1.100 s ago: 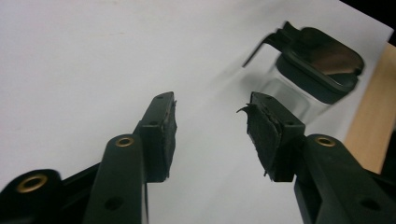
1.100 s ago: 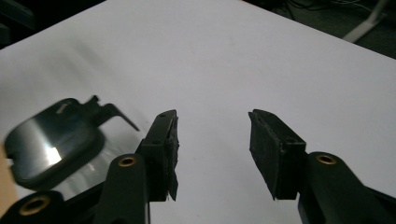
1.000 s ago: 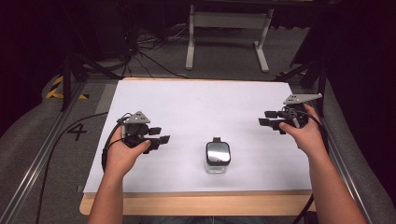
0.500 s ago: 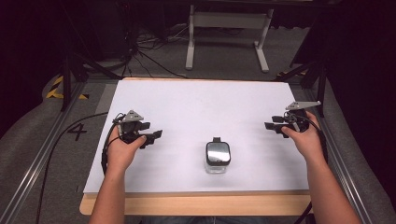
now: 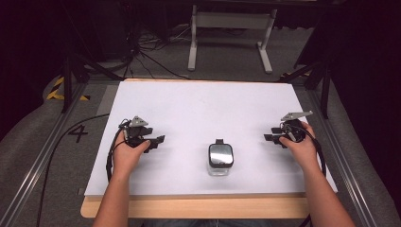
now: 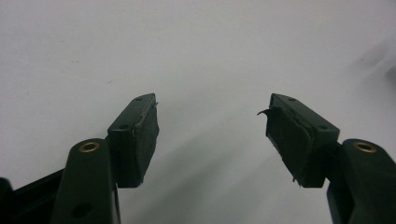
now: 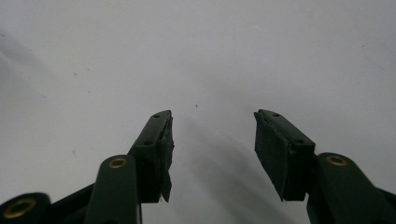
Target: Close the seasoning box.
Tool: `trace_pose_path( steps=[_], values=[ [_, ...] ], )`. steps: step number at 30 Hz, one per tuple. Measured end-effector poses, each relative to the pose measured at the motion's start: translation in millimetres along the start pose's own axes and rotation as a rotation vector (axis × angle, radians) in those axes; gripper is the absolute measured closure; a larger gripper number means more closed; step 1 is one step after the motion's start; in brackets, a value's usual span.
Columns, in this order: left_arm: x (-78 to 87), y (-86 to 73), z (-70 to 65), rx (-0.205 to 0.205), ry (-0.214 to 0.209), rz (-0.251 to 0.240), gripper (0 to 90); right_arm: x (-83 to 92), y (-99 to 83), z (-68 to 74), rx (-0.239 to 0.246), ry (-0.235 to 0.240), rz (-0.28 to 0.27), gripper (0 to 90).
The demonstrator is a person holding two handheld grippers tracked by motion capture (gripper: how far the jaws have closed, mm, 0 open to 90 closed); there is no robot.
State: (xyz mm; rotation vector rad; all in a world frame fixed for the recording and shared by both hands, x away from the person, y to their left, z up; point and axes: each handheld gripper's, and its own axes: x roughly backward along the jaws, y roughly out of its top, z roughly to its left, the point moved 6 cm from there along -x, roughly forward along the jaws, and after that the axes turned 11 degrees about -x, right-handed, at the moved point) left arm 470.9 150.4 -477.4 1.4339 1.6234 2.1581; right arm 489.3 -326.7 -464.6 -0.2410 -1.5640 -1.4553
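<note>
floor (image 5: 28,156): grey carpet around the table; metal rails run down both sides, a "4" mark sits near the left rail, yellow-black tape at far left.
stand (image 5: 231,28): white metal frame on the floor beyond the table's far edge, cables lying left of it.
table (image 5: 198,208): wood top, bare strip visible along the near edge.
sheet (image 5: 203,104): white, covers nearly all of the table; both gripper views look onto plain white surface with only the jaws' shadows on it.
forearms: two come in from the bottom of the high view, one per side, bare.
left hand (image 5: 126,152): at the sheet's left-near area, wrapped around the left gripper.
right hand (image 5: 297,145): at the sheet's right side, holding the right gripper.
left gripper (image 5: 158,140): jaws point right toward the centre, spread wide apart, nothing between the pads (image 6: 145,135). Grey plate on top, black cable loops back along the wrist.
right gripper (image 5: 270,136): jaws point left toward the centre, also parted, nothing held; pads (image 7: 271,149) bare, frayed at the edges. Grey plate on top.
jar (image 5: 221,159): small clear container with a dark shiny lid, upright on the sheet, centre-near, between the two grippers and well apart from both.
</note>
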Motion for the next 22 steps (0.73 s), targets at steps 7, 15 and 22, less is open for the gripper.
trace_pose_path(
  steps=[7, 15, 22],
  values=[
    [-9.8, -4.1, -4.9, -0.013, -0.029, 0.023, 34.5, -9.5, -8.8, 2.5, 0.03, -0.005, -0.018, 47.0],
    [-10.9, -1.7, -7.5, -0.022, -0.033, 0.02, 34.3, -12.4, -8.9, 6.9, 0.05, -0.009, -0.027, 45.8],
    [-9.9, -0.2, -8.8, -0.016, -0.04, 0.023, 33.7, -9.9, -6.3, 8.8, 0.058, -0.014, -0.045, 45.2]
  ],
)
